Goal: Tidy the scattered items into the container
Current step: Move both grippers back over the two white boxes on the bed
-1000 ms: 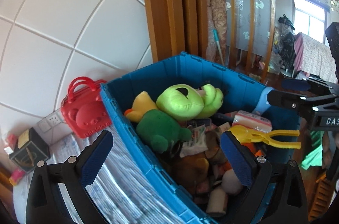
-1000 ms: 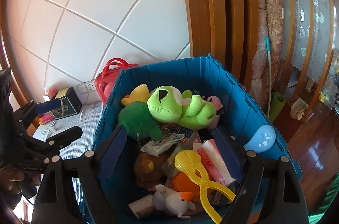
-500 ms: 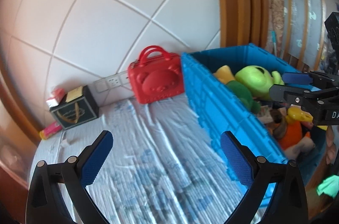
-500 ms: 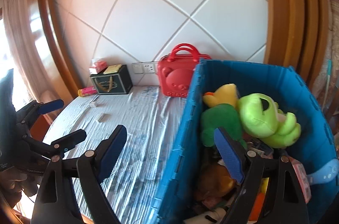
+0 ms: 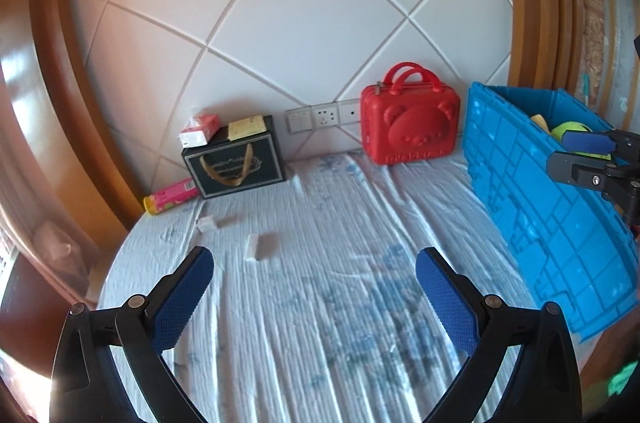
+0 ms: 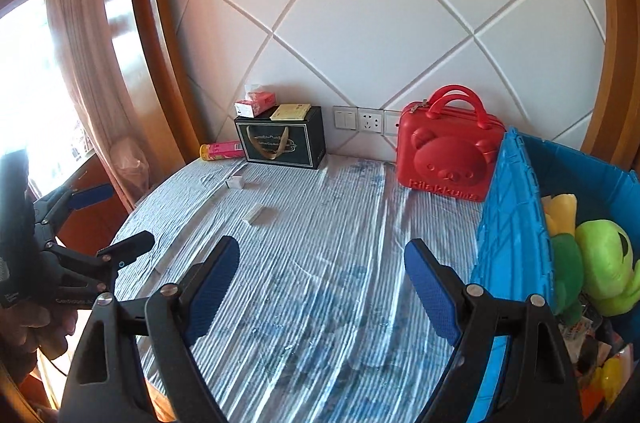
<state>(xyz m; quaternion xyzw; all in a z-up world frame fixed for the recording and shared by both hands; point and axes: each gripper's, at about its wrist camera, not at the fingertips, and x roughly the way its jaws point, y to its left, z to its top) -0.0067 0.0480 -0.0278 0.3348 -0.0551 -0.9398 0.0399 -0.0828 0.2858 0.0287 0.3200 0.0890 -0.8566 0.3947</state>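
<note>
- Both grippers hang over a surface covered with a striped blue-and-white cloth; whether it is a bed or a counter I cannot tell.
- The left gripper is spread wide with nothing between its fingers; the right gripper is likewise spread and empty.
- The blue container stands at the right edge of the cloth, already holding plush toys, among them a green frog.
- Scattered items left on the cloth: a small white block in the middle and another white piece farther off to the left.
- Along the far wall sit a red bear case, a dark box and a pink tube.
- The step in hand looks like a search for the next stray item, with nothing yet reached.
- The next move probably calls for lowering one gripper over the nearer white block, fingers straddling it, before closing.
</note>
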